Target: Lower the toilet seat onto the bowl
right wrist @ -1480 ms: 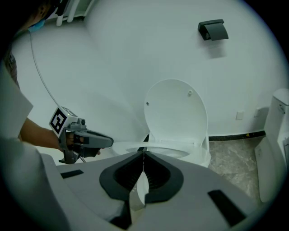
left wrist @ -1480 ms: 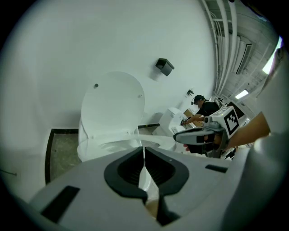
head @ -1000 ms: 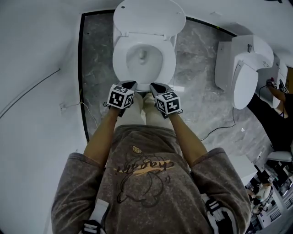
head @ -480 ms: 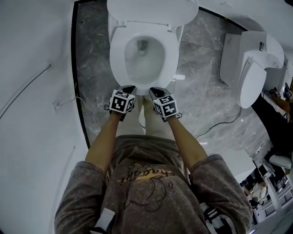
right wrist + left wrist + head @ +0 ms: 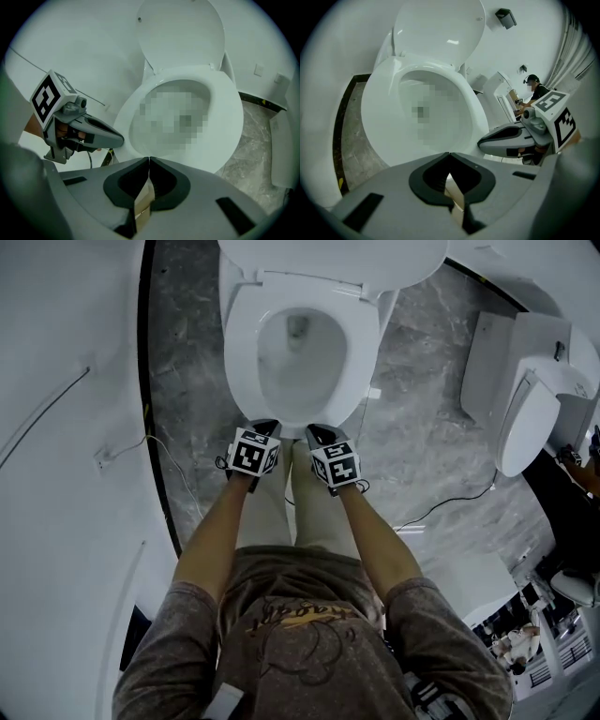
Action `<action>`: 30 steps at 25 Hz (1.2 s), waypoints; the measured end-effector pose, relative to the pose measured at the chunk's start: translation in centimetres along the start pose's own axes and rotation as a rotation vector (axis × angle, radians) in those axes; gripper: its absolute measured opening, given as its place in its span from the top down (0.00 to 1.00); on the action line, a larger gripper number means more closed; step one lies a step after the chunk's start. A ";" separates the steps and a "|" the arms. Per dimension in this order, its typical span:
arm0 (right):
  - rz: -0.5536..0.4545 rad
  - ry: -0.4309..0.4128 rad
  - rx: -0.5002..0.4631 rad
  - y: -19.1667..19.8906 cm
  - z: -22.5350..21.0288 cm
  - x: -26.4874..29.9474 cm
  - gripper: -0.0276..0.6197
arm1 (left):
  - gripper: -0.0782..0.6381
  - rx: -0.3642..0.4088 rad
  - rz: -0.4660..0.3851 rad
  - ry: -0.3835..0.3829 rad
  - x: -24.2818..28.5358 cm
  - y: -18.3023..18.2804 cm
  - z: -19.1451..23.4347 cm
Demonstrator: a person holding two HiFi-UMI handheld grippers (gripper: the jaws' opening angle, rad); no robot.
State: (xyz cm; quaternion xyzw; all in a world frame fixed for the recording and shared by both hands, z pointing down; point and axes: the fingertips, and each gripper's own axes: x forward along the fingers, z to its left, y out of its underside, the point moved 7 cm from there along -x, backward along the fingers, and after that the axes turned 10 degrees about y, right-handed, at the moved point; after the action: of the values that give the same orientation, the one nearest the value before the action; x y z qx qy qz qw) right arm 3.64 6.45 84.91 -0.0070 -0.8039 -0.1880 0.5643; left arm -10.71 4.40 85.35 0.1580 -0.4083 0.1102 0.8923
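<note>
The white toilet seat [image 5: 240,348] lies flat on the bowl, and the lid [image 5: 328,259] stands raised behind it. In the left gripper view the seat ring [image 5: 379,108] rests on the rim under the upright lid [image 5: 440,33]. My left gripper [image 5: 265,425] and right gripper [image 5: 317,430] hang side by side just before the bowl's front edge, both shut and holding nothing. Neither touches the seat. The left gripper [image 5: 449,153] has its jaws tip to tip, as does the right gripper [image 5: 149,159]. Each sees the other: right gripper [image 5: 481,142], left gripper [image 5: 122,138].
Grey marble floor [image 5: 187,352] surrounds the toilet, bounded by a black edge [image 5: 155,427] and a white curved wall at left. A second white fixture [image 5: 534,409] stands at right, with a cable [image 5: 441,507] on the floor. A person [image 5: 534,91] sits far right.
Both grippers have sunk together in front of the bowl, staying shut. The toilet now fills more of the head view, its lid partly cut off at the top.
</note>
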 end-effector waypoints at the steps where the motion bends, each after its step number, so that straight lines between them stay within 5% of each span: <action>1: 0.003 0.001 0.004 0.2 -0.1 0.5 0.91 | 0.88 -0.001 0.003 -0.001 0.4 0.2 0.4; 12: 0.021 0.033 -0.020 1.3 -0.5 4.2 0.91 | 0.88 0.037 0.045 -0.015 3.5 1.2 2.4; 17: -0.016 0.006 0.001 0.4 -0.6 2.8 0.91 | 0.88 -0.006 0.025 0.021 2.2 0.4 2.3; 30: -0.419 0.061 0.054 -12.5 -1.0 -16.7 0.91 | 0.88 0.101 -0.386 -0.044 -15.3 -12.7 -7.9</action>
State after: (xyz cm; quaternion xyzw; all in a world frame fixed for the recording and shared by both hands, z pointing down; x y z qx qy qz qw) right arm 7.85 -2.10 66.31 0.1813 -0.7749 -0.2798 0.5370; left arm -10.86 -5.47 66.36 0.2802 -0.3839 -0.0460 0.8786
